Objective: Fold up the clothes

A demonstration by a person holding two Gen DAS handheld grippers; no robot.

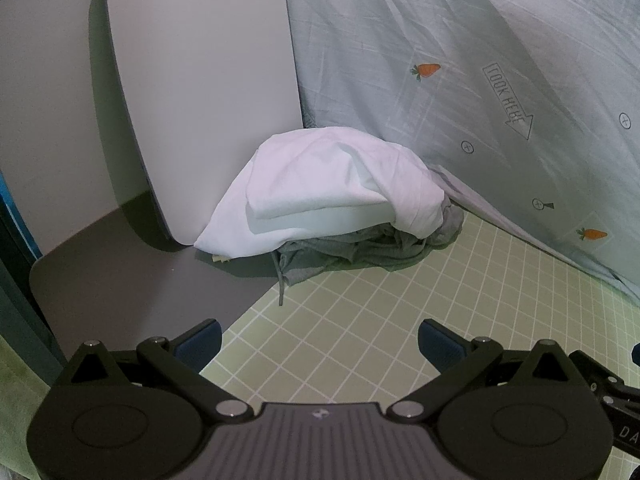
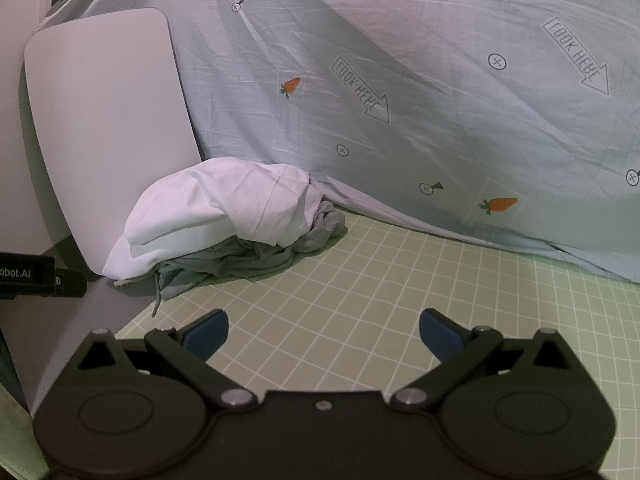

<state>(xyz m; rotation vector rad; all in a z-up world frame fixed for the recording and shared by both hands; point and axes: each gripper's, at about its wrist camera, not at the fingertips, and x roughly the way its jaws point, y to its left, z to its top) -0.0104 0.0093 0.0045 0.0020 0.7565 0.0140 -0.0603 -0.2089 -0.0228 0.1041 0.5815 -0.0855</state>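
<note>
A: Clothes point(image 1: 332, 204) sit heaped at the far edge of the worktop point(image 1: 380, 328), a white garment point(image 1: 320, 176) draped over a crumpled grey one point(image 1: 360, 248).

B: And the left gripper point(image 1: 320, 344)?

A: Spread wide and empty, low over the green grid mat, with the heap well ahead of it and a touch to the left. A grey drawstring point(image 1: 281, 284) trails from the pile toward it.

B: The right gripper point(image 2: 323, 332)?

A: Also wide and holding nothing. From it the heap point(image 2: 224, 220) lies ahead and off to the left.

B: What surrounds the pile?

A: A pale rounded board point(image 1: 200, 92) leans just behind it on the left; a light blue sheet point(image 1: 460, 80) printed with carrots and arrows hangs behind on the right.
</note>
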